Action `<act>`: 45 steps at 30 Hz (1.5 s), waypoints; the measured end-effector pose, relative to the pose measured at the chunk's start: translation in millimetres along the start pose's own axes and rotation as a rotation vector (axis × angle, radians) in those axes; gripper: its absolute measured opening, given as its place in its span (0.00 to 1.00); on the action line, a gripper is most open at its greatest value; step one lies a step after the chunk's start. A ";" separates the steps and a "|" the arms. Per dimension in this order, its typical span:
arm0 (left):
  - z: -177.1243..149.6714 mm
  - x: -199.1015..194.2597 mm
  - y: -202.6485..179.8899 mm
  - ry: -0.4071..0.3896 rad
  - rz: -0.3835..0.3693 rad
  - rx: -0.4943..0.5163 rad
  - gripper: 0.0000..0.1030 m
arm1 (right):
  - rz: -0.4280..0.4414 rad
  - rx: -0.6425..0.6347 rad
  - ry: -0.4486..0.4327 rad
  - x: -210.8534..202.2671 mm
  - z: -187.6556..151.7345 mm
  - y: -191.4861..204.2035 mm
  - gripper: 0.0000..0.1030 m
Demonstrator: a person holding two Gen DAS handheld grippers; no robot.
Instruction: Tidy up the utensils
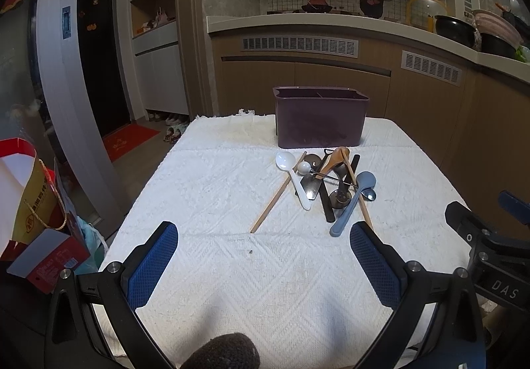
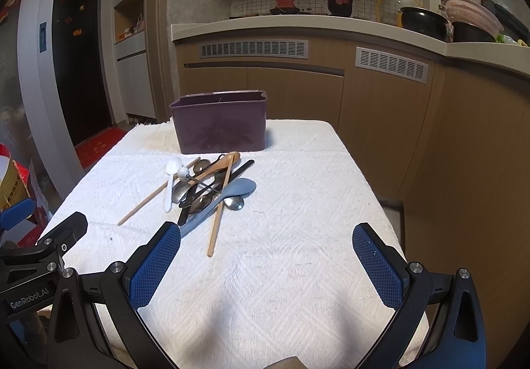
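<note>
A heap of utensils [image 1: 331, 183] lies on the white cloth in front of a dark purple bin [image 1: 320, 117]: a white spoon [image 1: 291, 173], a grey-blue spoon [image 1: 354, 203], wooden chopsticks [image 1: 278, 196], metal spoons and a black stick. The right wrist view shows the same heap [image 2: 208, 190] and the bin [image 2: 220, 125]. My left gripper [image 1: 264, 238] is open and empty, short of the heap. My right gripper [image 2: 266, 239] is open and empty, to the right of the heap; its left pad is close to the grey-blue spoon's handle [image 2: 198, 219].
The white cloth [image 1: 232, 269] covers a small table. Kitchen cabinets and a counter with pots [image 2: 427, 22] stand behind and to the right. A gift bag and boxes [image 1: 29, 213] sit off the table's left edge. The right gripper's body [image 1: 490, 246] shows at the left view's right side.
</note>
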State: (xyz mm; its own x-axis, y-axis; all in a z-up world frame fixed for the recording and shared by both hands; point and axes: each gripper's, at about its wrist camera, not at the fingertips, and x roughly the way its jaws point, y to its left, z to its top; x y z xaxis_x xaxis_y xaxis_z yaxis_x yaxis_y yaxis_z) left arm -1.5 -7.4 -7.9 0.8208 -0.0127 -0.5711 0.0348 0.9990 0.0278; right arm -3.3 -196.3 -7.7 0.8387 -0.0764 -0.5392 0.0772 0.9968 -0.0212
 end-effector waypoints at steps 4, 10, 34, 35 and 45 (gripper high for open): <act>0.1 -0.6 -0.5 -0.001 0.000 0.000 1.00 | 0.001 0.000 0.000 0.1 0.1 -0.4 1.00; 0.1 -1.2 -0.1 0.003 -0.001 0.001 1.00 | 0.004 0.004 0.007 1.7 -1.9 -0.1 1.00; 2.9 9.6 5.3 0.021 0.007 -0.005 1.00 | -0.005 0.024 0.021 9.3 1.1 -7.5 1.00; 3.6 12.4 6.3 0.024 0.008 -0.006 1.00 | -0.008 0.030 0.020 10.7 2.8 -9.5 1.00; 15.1 61.0 4.4 0.090 -0.005 0.049 1.00 | -0.025 -0.025 0.041 49.4 27.3 -11.7 1.00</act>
State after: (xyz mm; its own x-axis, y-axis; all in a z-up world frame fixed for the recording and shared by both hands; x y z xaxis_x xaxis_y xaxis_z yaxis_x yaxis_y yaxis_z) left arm 57.3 -4.4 -30.3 0.7658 -0.0111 -0.6430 0.0680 0.9957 0.0637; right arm 51.9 -212.4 -11.1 0.8136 -0.1010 -0.5726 0.0840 0.9949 -0.0561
